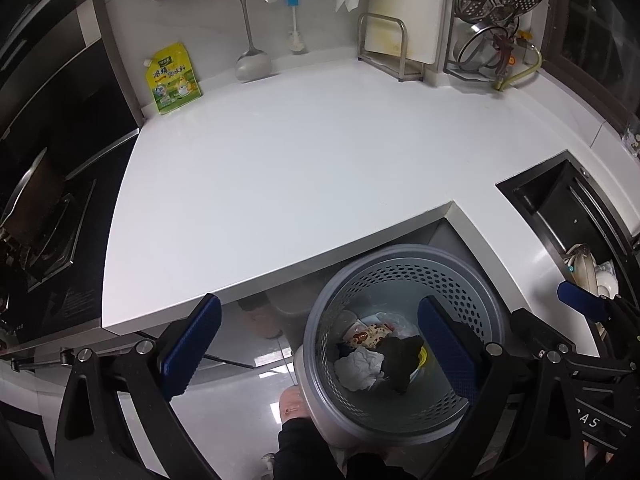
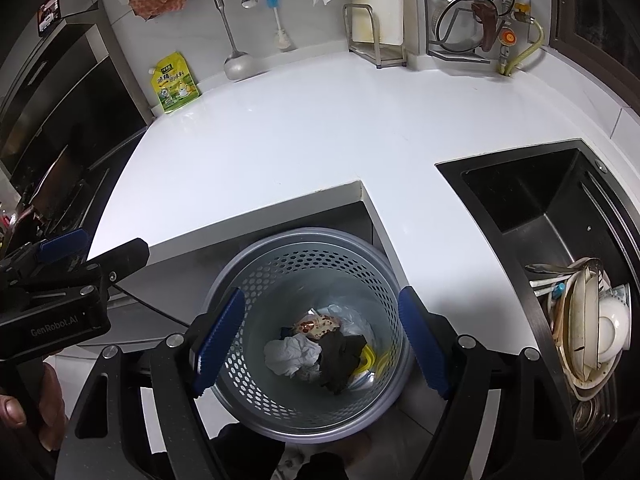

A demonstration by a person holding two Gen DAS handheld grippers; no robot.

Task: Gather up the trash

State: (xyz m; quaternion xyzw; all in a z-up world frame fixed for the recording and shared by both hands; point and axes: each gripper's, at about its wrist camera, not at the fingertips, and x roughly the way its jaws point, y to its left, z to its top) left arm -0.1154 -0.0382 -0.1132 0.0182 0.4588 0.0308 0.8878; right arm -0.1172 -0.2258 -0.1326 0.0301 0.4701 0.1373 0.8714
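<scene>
Grey perforated bin (image 2: 304, 264), white counter (image 2: 280, 140)

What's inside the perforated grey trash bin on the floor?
In the trash bin: crumpled white paper, a dark crumpled piece, a printed snack wrapper, clear plastic, something yellow. Anything beneath them is covered.

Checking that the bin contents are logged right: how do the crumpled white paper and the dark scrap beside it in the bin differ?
The crumpled white paper is bright and balled into creases; the dark scrap is near-black and lies in flatter, jagged folds. In the right wrist view the paper sits to the left and the scrap to the right, partly covering a yellow item. Both rest at the bottom of the perforated grey bin.
</scene>
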